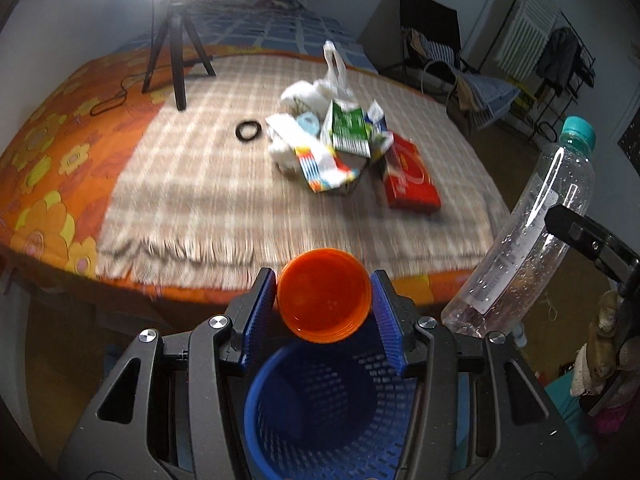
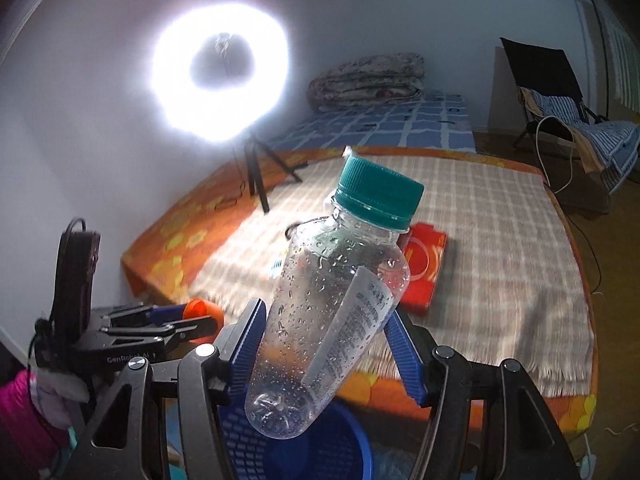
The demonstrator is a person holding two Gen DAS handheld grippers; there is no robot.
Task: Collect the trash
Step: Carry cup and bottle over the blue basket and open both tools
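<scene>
My left gripper (image 1: 324, 294) is shut on an orange plastic cup (image 1: 324, 296), its mouth facing the camera, right above a blue mesh basket (image 1: 320, 408). The right gripper (image 2: 324, 330) is shut on a clear plastic bottle (image 2: 332, 312) with a teal cap, tilted, above the same basket (image 2: 320, 452). That bottle (image 1: 528, 232) also shows at the right of the left wrist view. On the bed's checked blanket (image 1: 208, 184) lies a heap of trash: a green and white carton (image 1: 350, 128), a colourful wrapper (image 1: 324, 166), a white plastic bag (image 1: 320, 88) and a red box (image 1: 410, 178).
A black ring (image 1: 248, 129) lies on the blanket left of the heap. A tripod (image 1: 176, 52) with a ring light (image 2: 220, 76) stands on the bed's far left. A chair with clothes (image 1: 440, 52) and a drying rack (image 1: 552, 48) stand to the right.
</scene>
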